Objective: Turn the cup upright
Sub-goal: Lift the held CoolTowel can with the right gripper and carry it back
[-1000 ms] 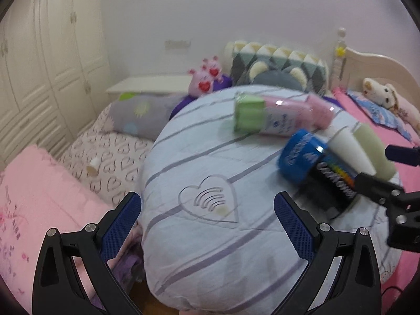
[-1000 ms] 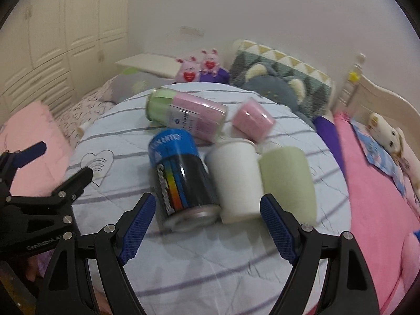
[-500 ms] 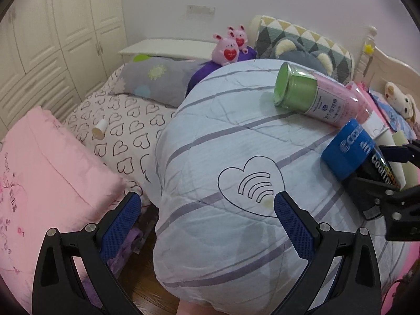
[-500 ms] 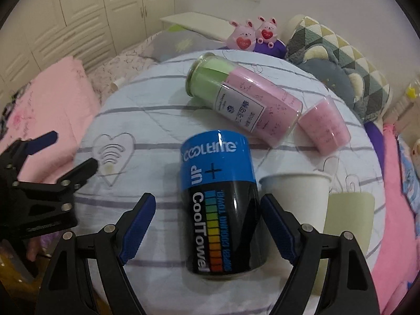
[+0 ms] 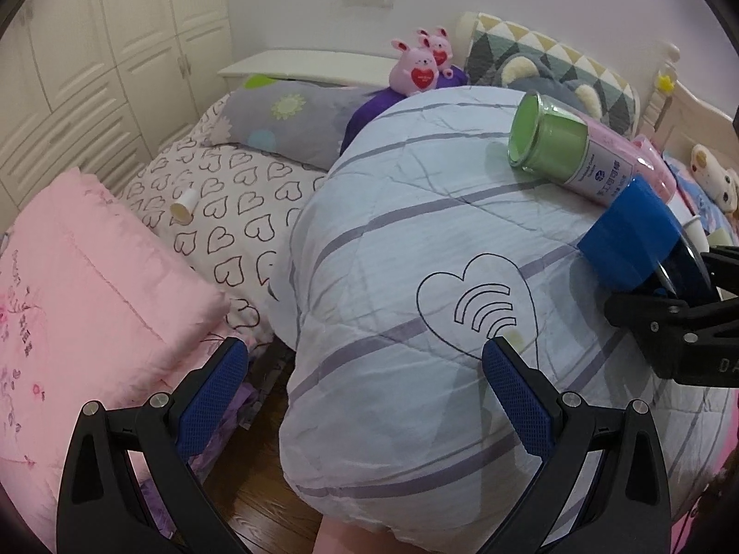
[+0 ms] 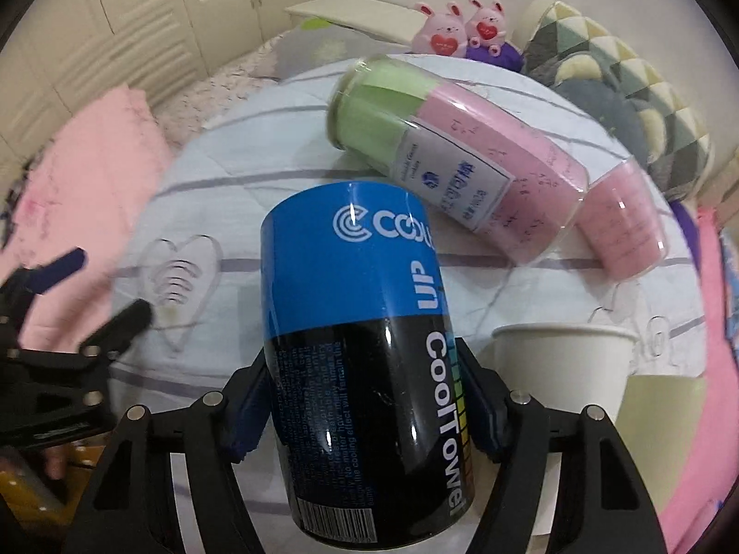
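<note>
A blue and black CoolTowel canister [image 6: 365, 369] lies on its side on the striped quilt [image 6: 286, 147]. My right gripper [image 6: 365, 404] is shut on the canister's black half, pads against both sides. The canister also shows at the right of the left wrist view [image 5: 632, 235], with the right gripper [image 5: 683, 318] behind it. A white paper cup [image 6: 559, 369] and a pale green cup [image 6: 665, 420] lie on their sides right of the canister. My left gripper [image 5: 365, 392] is open and empty over the quilt's near left edge.
A clear tube of green and pink towels [image 6: 452, 157] and a small pink cup [image 6: 619, 226] lie behind the canister. Pink plush rabbits [image 6: 462, 27], patterned pillows [image 6: 623, 87] and a pink folded blanket [image 5: 92, 286] surround the quilt. Wooden floor [image 5: 258, 484] shows below.
My right gripper moved forward over the canister and closed on it. My left gripper drew back toward the quilt's left edge and stayed open.
</note>
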A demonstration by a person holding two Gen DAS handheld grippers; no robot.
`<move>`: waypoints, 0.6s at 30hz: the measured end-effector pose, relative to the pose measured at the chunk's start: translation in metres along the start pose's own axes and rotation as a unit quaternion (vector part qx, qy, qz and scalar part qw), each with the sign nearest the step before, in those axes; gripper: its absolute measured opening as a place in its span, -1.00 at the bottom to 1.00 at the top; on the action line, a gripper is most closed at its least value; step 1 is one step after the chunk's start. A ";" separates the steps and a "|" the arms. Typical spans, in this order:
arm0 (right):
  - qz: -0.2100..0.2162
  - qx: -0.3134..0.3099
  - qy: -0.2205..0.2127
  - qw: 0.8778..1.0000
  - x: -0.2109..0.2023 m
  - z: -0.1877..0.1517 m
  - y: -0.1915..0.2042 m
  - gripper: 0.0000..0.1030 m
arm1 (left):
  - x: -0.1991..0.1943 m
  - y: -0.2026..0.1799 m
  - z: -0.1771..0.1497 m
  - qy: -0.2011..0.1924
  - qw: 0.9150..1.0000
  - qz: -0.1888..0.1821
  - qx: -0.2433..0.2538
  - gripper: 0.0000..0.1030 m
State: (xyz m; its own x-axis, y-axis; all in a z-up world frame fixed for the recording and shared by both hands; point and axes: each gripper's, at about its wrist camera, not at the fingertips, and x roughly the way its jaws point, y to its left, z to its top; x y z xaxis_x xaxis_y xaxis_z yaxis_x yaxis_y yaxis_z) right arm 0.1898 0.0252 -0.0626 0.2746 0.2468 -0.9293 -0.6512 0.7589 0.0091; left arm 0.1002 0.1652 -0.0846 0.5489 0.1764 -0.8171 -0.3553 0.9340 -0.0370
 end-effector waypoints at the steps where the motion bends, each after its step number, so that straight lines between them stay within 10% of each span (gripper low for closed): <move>1: 0.000 0.002 0.001 1.000 0.002 0.000 0.000 0.38 | -0.002 0.000 0.000 -0.001 1.000 0.000 0.000 0.99; 18: 0.011 0.077 -0.019 0.997 -0.039 -0.023 -0.011 0.38 | -0.033 -0.007 -0.002 -0.031 0.999 -0.022 0.029 0.99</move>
State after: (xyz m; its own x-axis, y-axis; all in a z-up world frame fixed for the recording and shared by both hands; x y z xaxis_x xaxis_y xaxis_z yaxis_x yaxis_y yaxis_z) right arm 0.1699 -0.0064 -0.0351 0.2892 0.2854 -0.9137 -0.5426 0.8352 0.0892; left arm 0.0834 0.1519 -0.0584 0.6099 0.1523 -0.7777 -0.2869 0.9572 -0.0375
